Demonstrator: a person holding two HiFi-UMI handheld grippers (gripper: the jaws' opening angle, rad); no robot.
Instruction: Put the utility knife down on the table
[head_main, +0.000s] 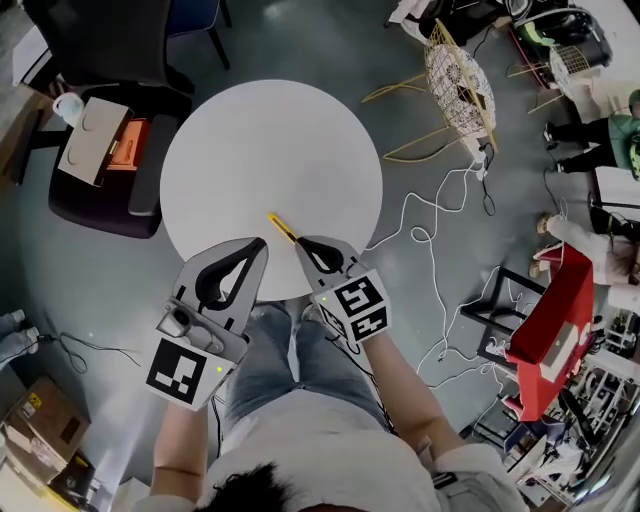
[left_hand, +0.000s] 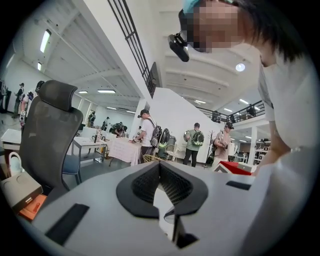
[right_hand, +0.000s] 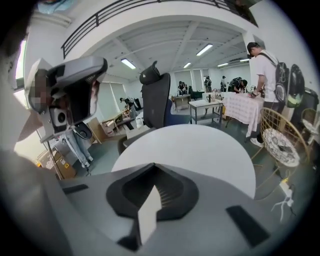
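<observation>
A yellow utility knife (head_main: 281, 228) sticks out up and to the left from the tips of my right gripper (head_main: 300, 243), which is shut on it above the near edge of the round white table (head_main: 270, 150). In the right gripper view the jaws of the right gripper (right_hand: 154, 167) meet, the table (right_hand: 200, 150) lies beyond them, and the knife is not clear there. My left gripper (head_main: 262, 243) hangs just left of the knife, shut and holding nothing. The left gripper view shows the left gripper (left_hand: 160, 165) with its jaws together, aimed across the room.
A black office chair (head_main: 110, 140) carrying boxes stands left of the table. A wire chair (head_main: 460, 85) is at the back right. White cables (head_main: 430, 230) trail on the floor to the right, near a red stand (head_main: 550, 330). My legs are under the near table edge.
</observation>
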